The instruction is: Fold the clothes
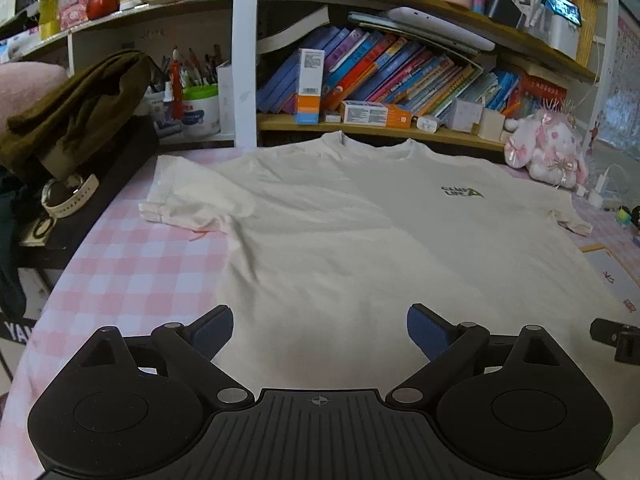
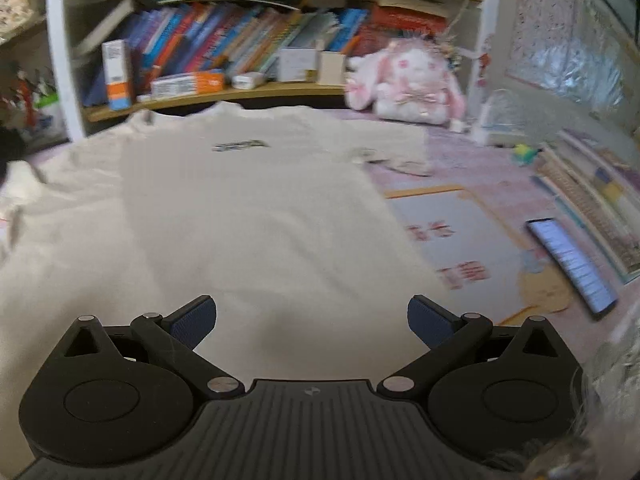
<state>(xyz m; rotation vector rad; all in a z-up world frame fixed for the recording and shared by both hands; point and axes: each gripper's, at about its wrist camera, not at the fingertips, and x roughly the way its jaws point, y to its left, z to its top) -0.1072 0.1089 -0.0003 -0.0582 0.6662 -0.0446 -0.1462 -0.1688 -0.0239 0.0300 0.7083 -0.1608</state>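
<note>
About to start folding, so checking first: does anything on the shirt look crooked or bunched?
Mostly flat, front up. The T-shirt has its left sleeve rumpled, with creases running toward the body. Both hand-held grippers, left and right, are open above the hem.

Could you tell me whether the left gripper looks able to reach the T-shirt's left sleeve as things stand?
Probably yes. The left gripper hovers with jaws open over the hem of the T-shirt, and the sleeve lies flat on the checked cloth with nothing between them.
</note>
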